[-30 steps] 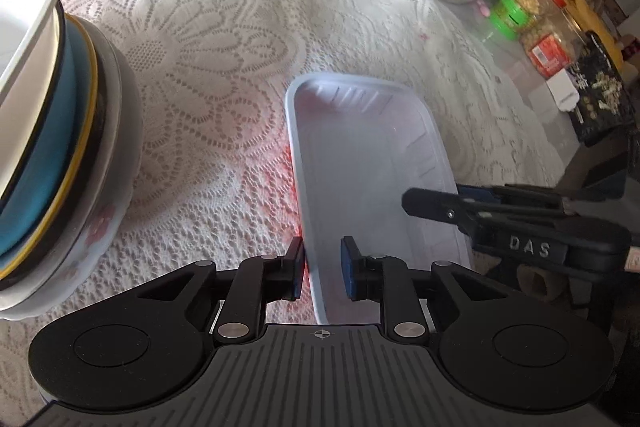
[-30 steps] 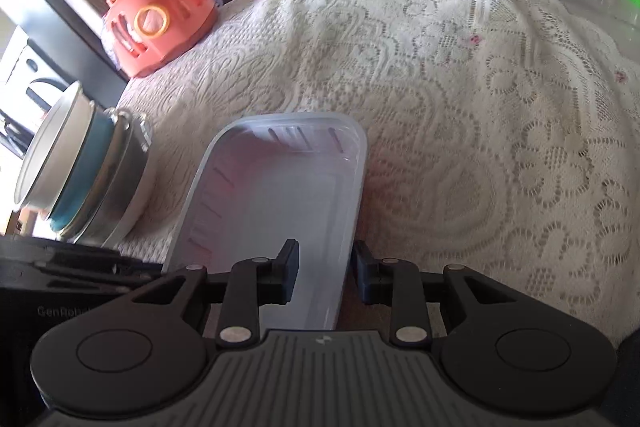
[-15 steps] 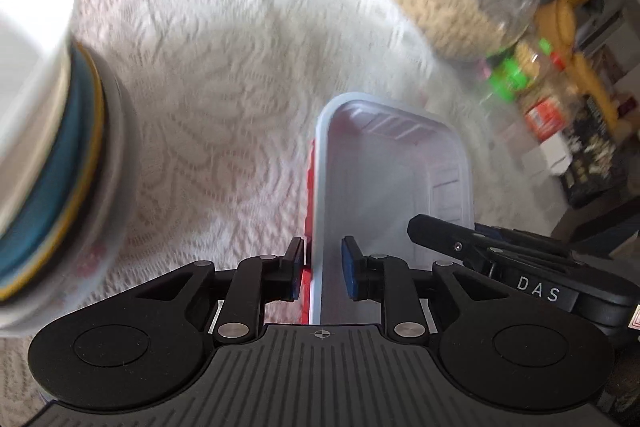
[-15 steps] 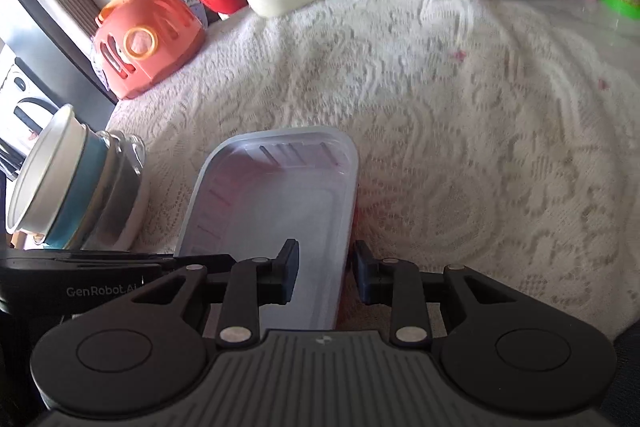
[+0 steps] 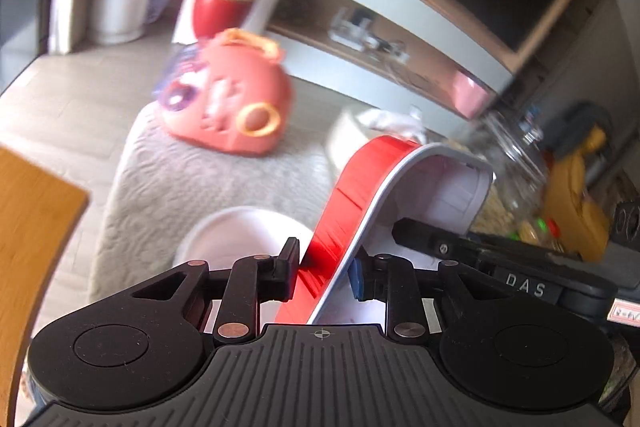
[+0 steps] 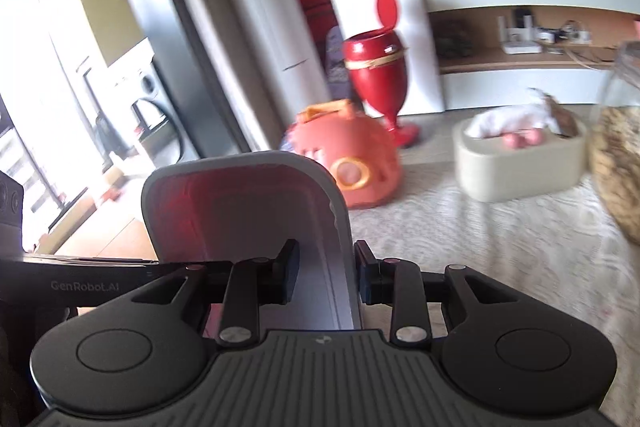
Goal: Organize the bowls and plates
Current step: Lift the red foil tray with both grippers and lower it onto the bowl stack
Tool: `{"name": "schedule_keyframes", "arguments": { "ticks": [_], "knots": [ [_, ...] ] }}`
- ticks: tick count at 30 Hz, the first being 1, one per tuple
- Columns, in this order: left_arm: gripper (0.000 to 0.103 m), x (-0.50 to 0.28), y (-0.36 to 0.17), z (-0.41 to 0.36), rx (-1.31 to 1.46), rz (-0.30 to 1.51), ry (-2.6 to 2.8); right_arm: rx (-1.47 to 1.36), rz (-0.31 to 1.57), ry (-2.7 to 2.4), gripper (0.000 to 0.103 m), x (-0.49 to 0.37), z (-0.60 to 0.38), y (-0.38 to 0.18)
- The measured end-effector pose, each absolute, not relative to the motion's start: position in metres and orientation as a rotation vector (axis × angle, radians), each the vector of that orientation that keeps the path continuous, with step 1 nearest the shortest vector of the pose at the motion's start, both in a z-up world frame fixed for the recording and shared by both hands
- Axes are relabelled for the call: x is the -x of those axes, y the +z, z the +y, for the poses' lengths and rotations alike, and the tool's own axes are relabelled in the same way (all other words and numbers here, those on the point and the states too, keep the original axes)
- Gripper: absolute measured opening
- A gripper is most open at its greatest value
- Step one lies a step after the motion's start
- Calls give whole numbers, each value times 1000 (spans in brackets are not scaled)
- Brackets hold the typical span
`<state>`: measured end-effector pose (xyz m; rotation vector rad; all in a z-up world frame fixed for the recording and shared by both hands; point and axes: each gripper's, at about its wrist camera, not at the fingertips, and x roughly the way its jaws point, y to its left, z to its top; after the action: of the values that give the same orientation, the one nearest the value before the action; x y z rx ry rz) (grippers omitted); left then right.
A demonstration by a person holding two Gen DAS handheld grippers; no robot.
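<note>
Above the lace-covered desk (image 6: 500,227), a red-and-white tray (image 5: 360,195) hangs tilted between two grippers. Right gripper (image 6: 325,273) fingers are clamped on one long rim; left gripper (image 5: 325,269) fingers are opening, the opposite rim between them. A white bowl (image 5: 240,231) sits below, an orange toy (image 6: 352,163) beyond.

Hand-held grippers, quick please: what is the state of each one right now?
Left hand-held gripper: jaws opening, the tray's rim between them.
Right hand-held gripper: closed on the tray's opposite rim.
</note>
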<state>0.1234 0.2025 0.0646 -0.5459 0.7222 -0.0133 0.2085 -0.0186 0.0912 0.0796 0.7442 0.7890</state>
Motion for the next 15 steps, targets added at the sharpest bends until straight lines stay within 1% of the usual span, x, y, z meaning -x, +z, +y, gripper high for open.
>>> {"name": "schedule_keyframes", "arguments": {
  "ticks": [3,6,10,14,15],
  "knots": [
    [27,-131,27,234,651,719,61,-10,806,790,29,-223,29,70],
    [28,-130,7,252,698,703,110,89,814,713,29,-229,56,50],
    [28,-123,7,261,721,683,82,129,827,722,29,-219,63,41],
    [29,-114,11,257,716,676,48,83,861,734,29,-214,53,37],
    [30,-114,13,256,715,677,48,64,877,742,32,-213,51,37]
  ]
}}
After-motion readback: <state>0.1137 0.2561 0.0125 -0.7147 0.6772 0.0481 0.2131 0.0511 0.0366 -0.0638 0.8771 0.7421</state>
